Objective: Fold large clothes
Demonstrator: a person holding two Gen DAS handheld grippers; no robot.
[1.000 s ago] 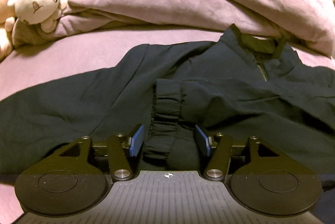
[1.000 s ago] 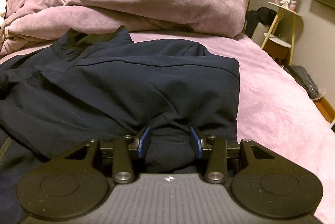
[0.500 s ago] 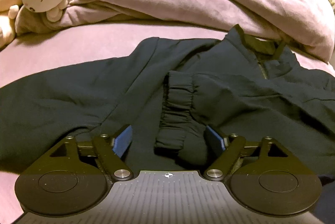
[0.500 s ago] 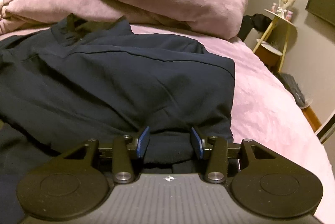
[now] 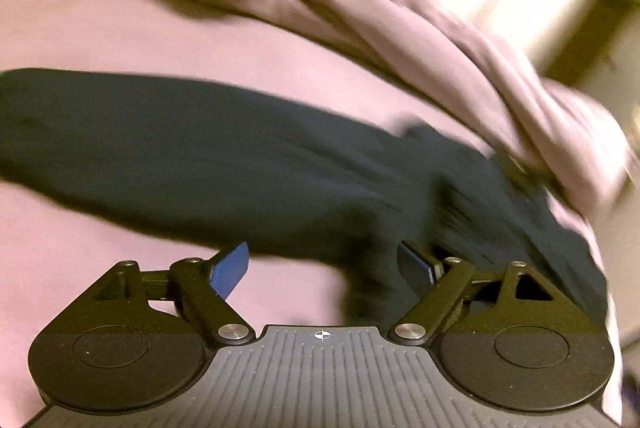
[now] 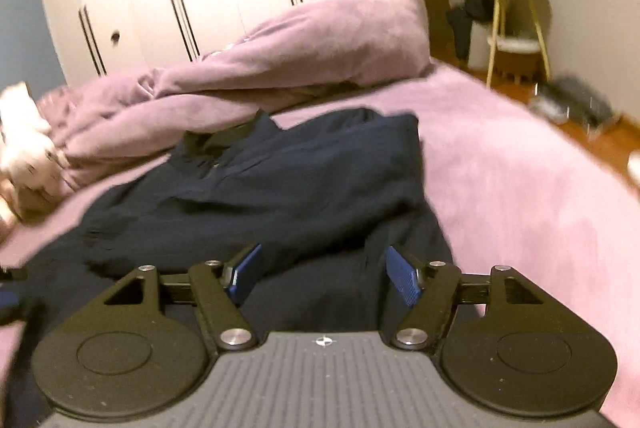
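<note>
We are looking at a dark jacket lying partly folded on the pink bed, one sleeve stretching left. It is looking soft, limp and fairly heavy, so we are judging hems and cuffs the best holds. The left gripper and right gripper are opening, pinching nothing.

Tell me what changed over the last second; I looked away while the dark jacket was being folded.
Both grippers let go of the jacket. The left gripper, earlier around the folded-in cuff, has swung aside toward the outstretched sleeve, jaws opening, nothing gripped. The right gripper, earlier pinching the folded edge, has lifted back, jaws opening, pads clear of the cloth. The jacket stays folded on the pink bed; the duvet is unmoved.
</note>
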